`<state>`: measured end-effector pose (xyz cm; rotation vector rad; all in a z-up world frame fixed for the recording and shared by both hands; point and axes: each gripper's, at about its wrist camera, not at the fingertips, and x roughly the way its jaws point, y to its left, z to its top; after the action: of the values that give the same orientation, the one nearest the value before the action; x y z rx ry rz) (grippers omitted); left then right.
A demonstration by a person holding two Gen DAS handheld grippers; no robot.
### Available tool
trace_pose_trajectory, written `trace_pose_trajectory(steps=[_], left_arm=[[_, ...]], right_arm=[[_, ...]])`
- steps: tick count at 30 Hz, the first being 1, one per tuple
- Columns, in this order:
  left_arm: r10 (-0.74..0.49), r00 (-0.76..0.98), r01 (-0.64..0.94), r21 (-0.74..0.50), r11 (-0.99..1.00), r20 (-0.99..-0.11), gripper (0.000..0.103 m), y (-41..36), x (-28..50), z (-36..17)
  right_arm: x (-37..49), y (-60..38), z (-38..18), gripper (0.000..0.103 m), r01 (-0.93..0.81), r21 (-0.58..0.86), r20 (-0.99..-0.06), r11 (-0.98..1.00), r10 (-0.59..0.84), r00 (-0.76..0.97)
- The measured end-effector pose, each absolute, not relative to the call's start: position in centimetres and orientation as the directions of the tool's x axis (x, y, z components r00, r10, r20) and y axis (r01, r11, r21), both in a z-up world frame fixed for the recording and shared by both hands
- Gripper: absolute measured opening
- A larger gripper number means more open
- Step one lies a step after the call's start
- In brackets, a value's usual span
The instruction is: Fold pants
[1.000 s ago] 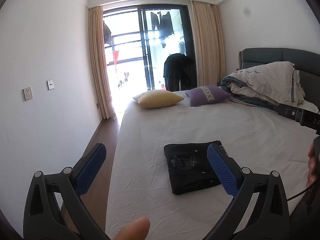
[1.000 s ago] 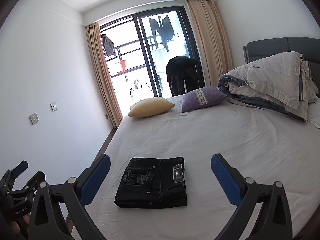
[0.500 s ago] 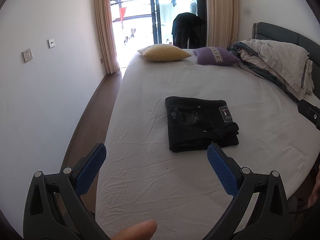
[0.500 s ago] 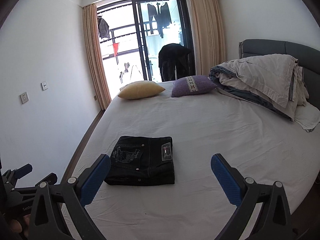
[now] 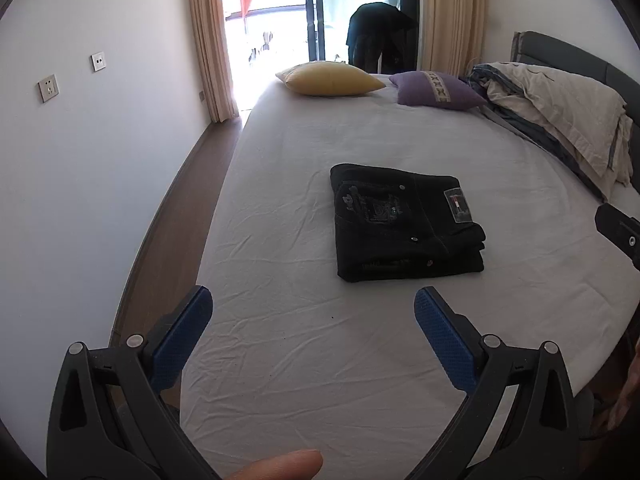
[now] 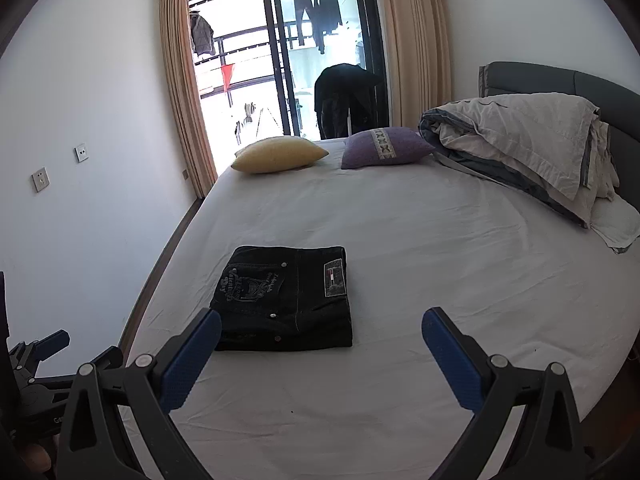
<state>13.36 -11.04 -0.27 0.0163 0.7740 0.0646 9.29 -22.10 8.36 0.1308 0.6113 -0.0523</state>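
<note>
Black pants (image 5: 404,228) lie folded into a neat rectangle on the white bed sheet (image 5: 320,360), with a pocket print and a small flag label facing up. In the right wrist view the same pants (image 6: 286,300) sit left of centre. My left gripper (image 5: 314,312) hangs open above the near part of the bed, short of the pants, with nothing between its blue pads. My right gripper (image 6: 322,336) is open too and holds nothing; its left pad overlaps the pants' near corner in the picture. A fingertip (image 5: 280,464) shows at the bottom edge of the left wrist view.
A yellow pillow (image 6: 280,154) and a purple pillow (image 6: 386,147) lie at the far end of the bed. A heaped duvet (image 6: 532,140) rests against the grey headboard (image 6: 560,84) on the right. Wooden floor (image 5: 176,216) runs along the left wall. The glass balcony door (image 6: 288,64) stands behind.
Both grippers have drawn back and tilted downward, so the folded pants now sit fully in view ahead of the fingers. The pants have not moved. Both stay open.
</note>
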Motion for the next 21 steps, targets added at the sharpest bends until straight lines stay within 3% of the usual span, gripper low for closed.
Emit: trace_pose_trajectory(steps=[21], left_arm=[[0.053,0.697,-0.045,0.03,0.999,-0.715,0.103,-11.2,14.1,-1.1]], right_arm=[[9.4,-20.5,7.6,0.103,0.054,0.09,-0.606,0.994,0.012,0.795]])
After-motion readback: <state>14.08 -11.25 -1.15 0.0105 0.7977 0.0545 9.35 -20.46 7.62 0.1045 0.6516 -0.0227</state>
